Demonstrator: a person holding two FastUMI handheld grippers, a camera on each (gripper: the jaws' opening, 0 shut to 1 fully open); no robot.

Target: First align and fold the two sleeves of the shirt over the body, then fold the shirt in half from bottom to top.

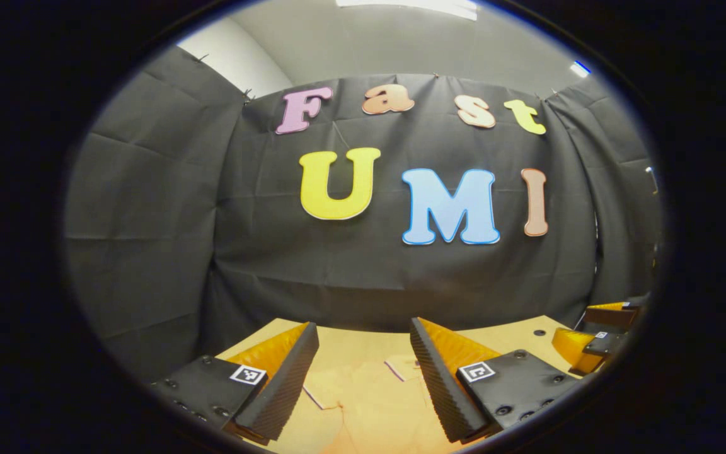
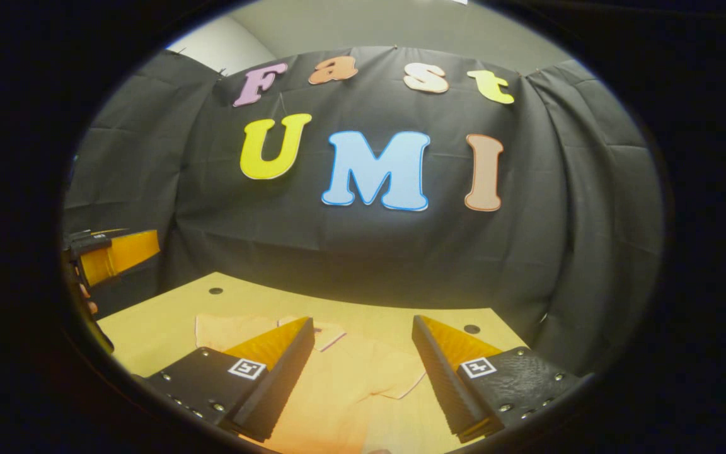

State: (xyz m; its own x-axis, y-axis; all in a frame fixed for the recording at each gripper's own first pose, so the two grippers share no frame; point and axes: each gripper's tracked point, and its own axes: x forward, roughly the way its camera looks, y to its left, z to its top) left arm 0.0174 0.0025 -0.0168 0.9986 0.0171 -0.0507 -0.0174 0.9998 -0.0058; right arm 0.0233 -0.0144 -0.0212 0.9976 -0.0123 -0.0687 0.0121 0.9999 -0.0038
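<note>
**Both hand-held grippers open above shirt**

Your L hand-held gripper [image 1: 363,353] hangs over the worktop [image 1: 514,334], fingers spread wide, nothing between them. Your R hand-held gripper [image 2: 360,347] is likewise wide open and empty. The shirt [image 2: 338,378] lies flat on the worktop, below and between the R fingers, with a sleeve [image 2: 227,331] toward the left of the right gripper view. In the left gripper view you see the shirt [image 1: 363,391] under the L fingers too.

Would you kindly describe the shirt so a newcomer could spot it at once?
Start at the wooden table before the black cloth wall. The shirt lies flat on it, pale peach, nearly matching the wood, betrayed by its sleeve edges.
</note>
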